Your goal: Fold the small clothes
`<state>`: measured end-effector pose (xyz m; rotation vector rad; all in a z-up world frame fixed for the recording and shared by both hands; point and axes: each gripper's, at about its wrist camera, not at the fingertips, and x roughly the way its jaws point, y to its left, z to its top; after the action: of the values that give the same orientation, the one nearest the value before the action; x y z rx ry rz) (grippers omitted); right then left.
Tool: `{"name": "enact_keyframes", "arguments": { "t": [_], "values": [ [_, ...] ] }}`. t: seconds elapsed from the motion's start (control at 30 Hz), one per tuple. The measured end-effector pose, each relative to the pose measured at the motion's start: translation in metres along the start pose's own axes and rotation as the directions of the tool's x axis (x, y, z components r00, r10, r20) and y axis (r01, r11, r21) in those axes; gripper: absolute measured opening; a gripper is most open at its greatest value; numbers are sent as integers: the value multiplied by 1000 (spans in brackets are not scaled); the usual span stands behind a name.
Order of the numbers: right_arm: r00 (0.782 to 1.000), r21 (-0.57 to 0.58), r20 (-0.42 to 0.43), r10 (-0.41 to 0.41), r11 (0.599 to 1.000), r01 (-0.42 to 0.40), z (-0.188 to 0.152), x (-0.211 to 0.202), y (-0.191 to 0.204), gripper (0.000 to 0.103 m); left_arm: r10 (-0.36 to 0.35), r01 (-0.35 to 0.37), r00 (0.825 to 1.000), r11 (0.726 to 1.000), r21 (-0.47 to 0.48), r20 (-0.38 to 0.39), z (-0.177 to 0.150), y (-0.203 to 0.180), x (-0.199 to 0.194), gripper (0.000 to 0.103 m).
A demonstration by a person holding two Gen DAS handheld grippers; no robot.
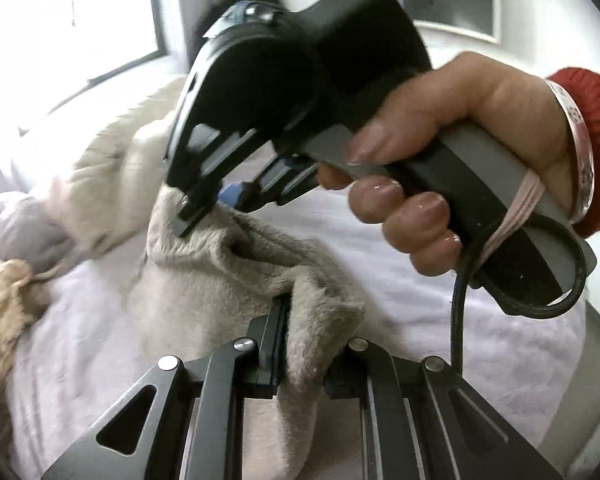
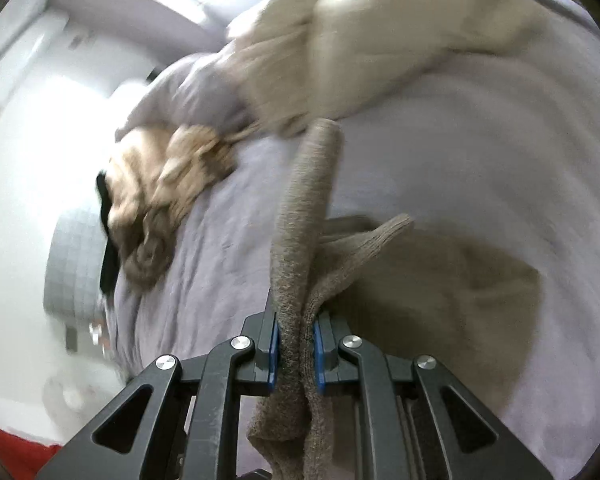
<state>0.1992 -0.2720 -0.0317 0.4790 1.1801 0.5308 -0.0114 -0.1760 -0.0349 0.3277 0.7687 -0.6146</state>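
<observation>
Left wrist alone shows the hand [image 1: 460, 152] (sock [image 1: 220, 280] seemingly clamped twice).

Open lilac bedsheet [image 2: 480, 168] right of the sock [image 2: 300, 240]; heaped clothes [image 2: 164, 200] crowding left

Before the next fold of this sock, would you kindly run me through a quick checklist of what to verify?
1. Left claw shut on sock: ok.
2. Right claw shut on sock: ok, fabric fills the gap between the blue pads.
3. Both claws hold the same sock: ok, left view shows the right claw biting its other end.
4. Sock flat and aligned: not ok, it is bunched.
5. Bedsheet bare under the sock: ok.
6. Cream garment apart from the sock: cannot tell, blurred.
</observation>
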Motion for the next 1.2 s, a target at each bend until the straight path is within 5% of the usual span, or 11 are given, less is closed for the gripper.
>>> {"name": "enact_keyframes", "arguments": {
  "t": [0.2, 0.47, 0.5, 0.57, 0.6, 0.77, 0.83, 1.0, 1.1, 1.2],
  "values": [
    [998, 213, -25, -64, 975, 68, -43, 16, -119, 15, -86, 97, 985, 993, 71, -147, -17, -48, 57, 16],
    [1000, 275, 4, -14, 961, 12, -64, 31, -149, 19, -91, 104, 972, 993, 50, -218, -26, -48, 77, 16],
    [1000, 275, 1, -15, 961, 14, -64, 30, -150, 20, -91, 103, 970, 994, 39, -227, -24, -44, 77, 19],
    [1000, 284, 1, -18, 959, 17, -66, 25, -151, 21, -88, 96, 967, 995, 21, -237, -21, -34, 74, 50],
    [1000, 293, 1, -16, 956, 15, -66, 23, -150, 24, -80, 84, 971, 996, 11, -225, -21, -28, 69, 74],
    [1000, 323, 7, -4, 946, 2, -62, 23, -150, 26, -113, 105, 971, 993, -48, -209, -24, 0, 39, 79],
    [1000, 301, -2, -31, 953, 30, -61, 21, -144, 15, -112, 99, 974, 992, -77, -198, -21, 16, 24, 79],
    [994, 203, 36, -102, 975, 93, -66, 4, -121, 14, 29, -65, 986, 973, -221, -166, -17, 100, 16, 79],
    [990, 241, 5, -143, 961, 137, -76, 15, -138, 15, 130, -194, 961, 946, -261, -242, -26, 136, 46, 79],
    [995, 339, 25, -101, 937, 86, -83, 18, -155, 24, 135, -243, 926, 928, -282, -352, -39, 154, 86, 79]
  ]
}}
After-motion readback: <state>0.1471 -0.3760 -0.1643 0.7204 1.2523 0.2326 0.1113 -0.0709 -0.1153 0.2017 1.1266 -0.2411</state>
